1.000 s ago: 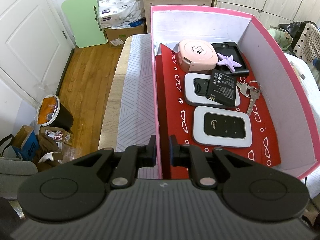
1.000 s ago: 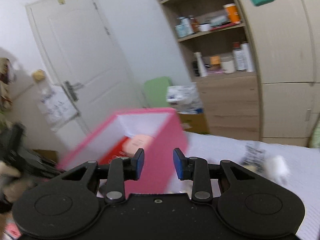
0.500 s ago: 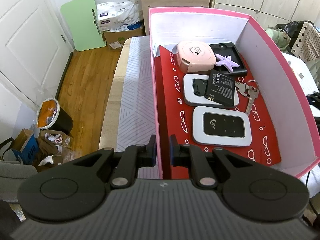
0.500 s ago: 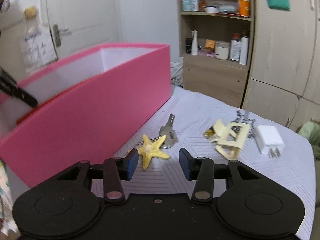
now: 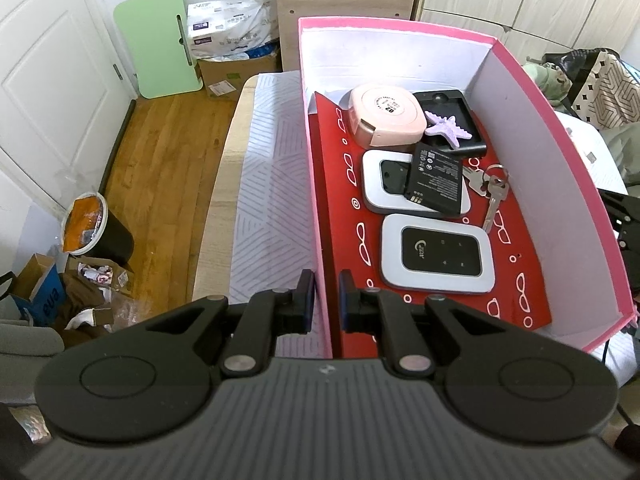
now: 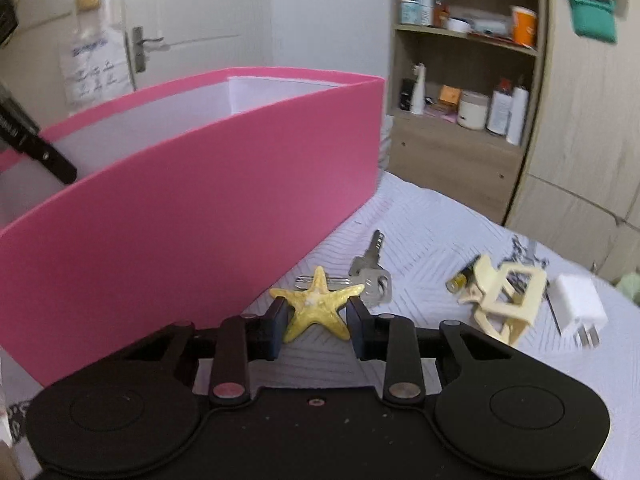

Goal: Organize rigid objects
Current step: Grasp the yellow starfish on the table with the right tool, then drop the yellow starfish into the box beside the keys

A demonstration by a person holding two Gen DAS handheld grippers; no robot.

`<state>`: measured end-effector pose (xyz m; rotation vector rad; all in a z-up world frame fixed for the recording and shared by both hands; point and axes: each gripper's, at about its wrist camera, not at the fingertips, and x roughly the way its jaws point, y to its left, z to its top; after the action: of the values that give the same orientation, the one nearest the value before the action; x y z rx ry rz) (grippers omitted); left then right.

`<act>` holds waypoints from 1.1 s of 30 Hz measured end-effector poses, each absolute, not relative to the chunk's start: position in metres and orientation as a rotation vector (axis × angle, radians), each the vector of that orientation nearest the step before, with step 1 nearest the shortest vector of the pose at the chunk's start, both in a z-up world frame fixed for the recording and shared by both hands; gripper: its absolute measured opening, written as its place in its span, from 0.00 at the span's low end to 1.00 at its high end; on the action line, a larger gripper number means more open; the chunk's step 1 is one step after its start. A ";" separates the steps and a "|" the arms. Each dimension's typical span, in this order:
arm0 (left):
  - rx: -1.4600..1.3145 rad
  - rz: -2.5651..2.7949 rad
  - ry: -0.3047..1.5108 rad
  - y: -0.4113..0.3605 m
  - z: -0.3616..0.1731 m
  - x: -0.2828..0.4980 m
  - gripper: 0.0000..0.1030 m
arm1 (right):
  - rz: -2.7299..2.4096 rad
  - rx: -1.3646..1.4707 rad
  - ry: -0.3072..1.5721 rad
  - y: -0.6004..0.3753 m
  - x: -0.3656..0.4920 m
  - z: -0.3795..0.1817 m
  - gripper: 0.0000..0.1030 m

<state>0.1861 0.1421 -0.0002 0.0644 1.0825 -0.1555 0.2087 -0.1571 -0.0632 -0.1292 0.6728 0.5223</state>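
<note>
My left gripper (image 5: 325,294) is shut on the left wall of the pink box (image 5: 314,168). Inside lie a pink round case (image 5: 386,120), a purple starfish (image 5: 448,130), a black tray (image 5: 454,102), a black battery (image 5: 436,180), two white pocket routers (image 5: 436,254), and keys (image 5: 490,192). In the right wrist view my right gripper (image 6: 316,318) is open with its fingers on either side of a yellow starfish (image 6: 318,306) on the white cloth beside the pink box (image 6: 192,208). Whether the pads touch the starfish I cannot tell.
On the cloth to the right lie a silver key (image 6: 370,270), a cream hair claw (image 6: 504,296) and a white charger plug (image 6: 576,310). A shelf unit (image 6: 460,92) and wardrobe stand behind. Left of the table are wood floor and a bin (image 5: 94,232).
My right gripper swung down from facing the room to the table and moved forward, so the yellow starfish now sits between its fingers. My left gripper kept its hold on the box wall.
</note>
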 end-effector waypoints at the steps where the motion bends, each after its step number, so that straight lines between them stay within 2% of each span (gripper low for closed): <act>1: 0.067 -0.156 1.081 0.142 0.000 0.186 0.10 | 0.510 -0.117 0.673 -0.159 0.209 -0.064 0.35; 11: 0.047 -0.145 1.069 0.140 0.001 0.185 0.10 | 0.447 -0.009 0.615 -0.179 0.194 -0.045 0.35; 17: 0.037 -0.153 1.068 0.143 0.004 0.183 0.10 | 0.497 -0.015 0.496 -0.180 0.176 0.010 0.35; 22: 0.041 -0.167 1.066 0.145 0.004 0.183 0.10 | 0.728 0.044 0.510 -0.165 0.182 0.056 0.35; 26: 0.023 -0.174 1.062 0.147 0.004 0.183 0.10 | 0.817 -0.200 0.543 -0.117 0.198 0.062 0.35; 32: 0.019 -0.196 1.060 0.149 0.006 0.180 0.10 | 0.808 -0.503 0.708 -0.057 0.239 0.034 0.35; 33: 0.024 -0.204 1.056 0.149 0.007 0.179 0.10 | 0.795 -0.537 0.728 -0.052 0.243 0.030 0.29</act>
<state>0.1788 0.1488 0.0073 0.0241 1.0559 -0.2036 0.2435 -0.0525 0.0299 -0.5373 0.7280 0.7949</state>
